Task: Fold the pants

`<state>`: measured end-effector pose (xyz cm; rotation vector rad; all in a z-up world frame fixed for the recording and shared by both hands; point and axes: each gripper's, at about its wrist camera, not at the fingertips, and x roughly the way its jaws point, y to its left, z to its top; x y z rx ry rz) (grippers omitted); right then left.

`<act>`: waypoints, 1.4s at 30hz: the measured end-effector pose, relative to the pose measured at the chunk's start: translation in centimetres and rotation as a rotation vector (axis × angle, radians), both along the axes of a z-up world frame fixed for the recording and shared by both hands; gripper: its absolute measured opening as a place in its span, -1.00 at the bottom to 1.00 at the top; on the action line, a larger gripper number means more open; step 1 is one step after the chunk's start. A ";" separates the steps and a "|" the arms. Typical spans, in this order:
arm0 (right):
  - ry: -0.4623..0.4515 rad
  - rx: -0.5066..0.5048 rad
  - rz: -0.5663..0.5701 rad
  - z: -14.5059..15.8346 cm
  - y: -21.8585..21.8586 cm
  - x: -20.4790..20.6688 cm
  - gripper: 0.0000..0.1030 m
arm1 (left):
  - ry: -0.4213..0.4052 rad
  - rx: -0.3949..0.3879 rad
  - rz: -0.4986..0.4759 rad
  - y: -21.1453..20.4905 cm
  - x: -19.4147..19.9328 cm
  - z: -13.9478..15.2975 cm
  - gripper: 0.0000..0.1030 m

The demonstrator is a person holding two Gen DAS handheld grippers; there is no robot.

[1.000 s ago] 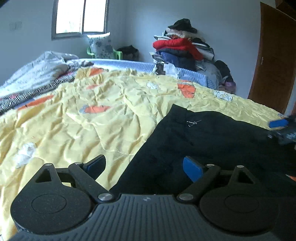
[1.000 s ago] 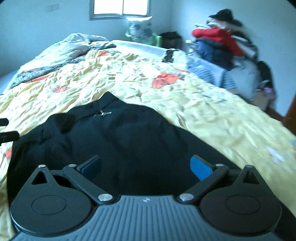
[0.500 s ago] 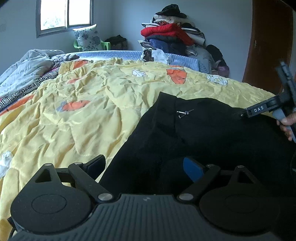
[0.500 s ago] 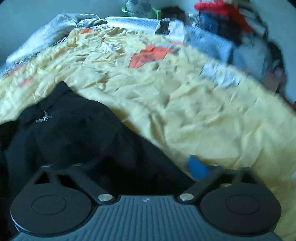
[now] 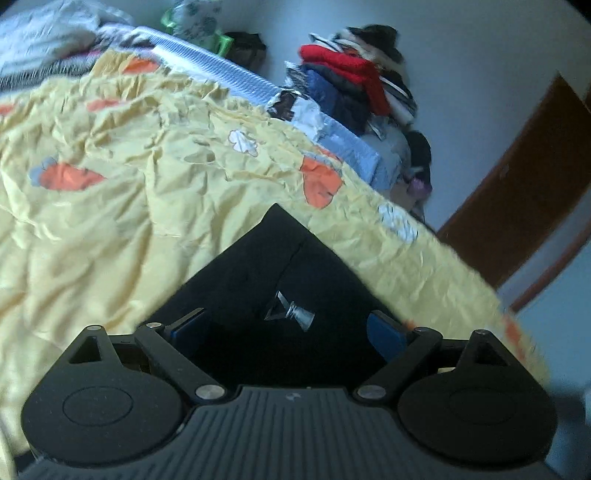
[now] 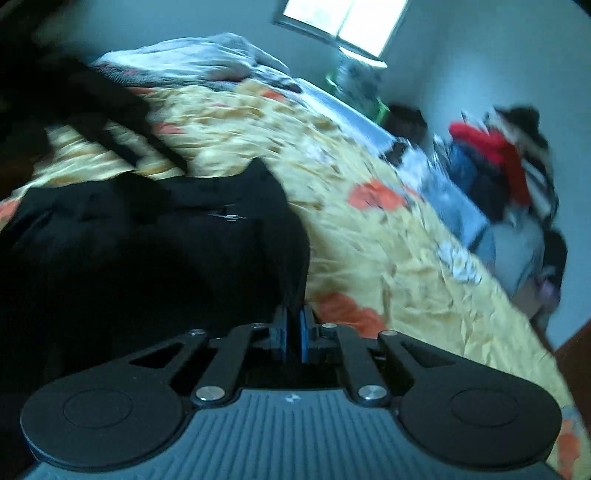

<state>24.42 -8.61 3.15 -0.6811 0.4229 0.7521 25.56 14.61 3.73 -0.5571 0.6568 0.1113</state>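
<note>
My right tongs (image 6: 293, 334) pinched together on the black pants' (image 6: 147, 258) edge, my left tongs (image 5: 286, 332) spread apart over them, pants lying on the bed's crumpled yellow quilt (image 5: 110, 206), heaped clothes (image 5: 354, 81) by the wall, window (image 6: 343, 22), brown door (image 5: 524, 192).

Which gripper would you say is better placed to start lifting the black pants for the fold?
Right gripper: its jaws are shut on the black pants' edge. The left gripper is open over the cloth.
</note>
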 end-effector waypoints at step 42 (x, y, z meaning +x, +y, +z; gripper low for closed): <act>-0.034 -0.002 -0.104 -1.0 -0.9 -17.7 -0.90 | 0.023 0.011 -0.031 4.9 -12.0 -0.6 -0.81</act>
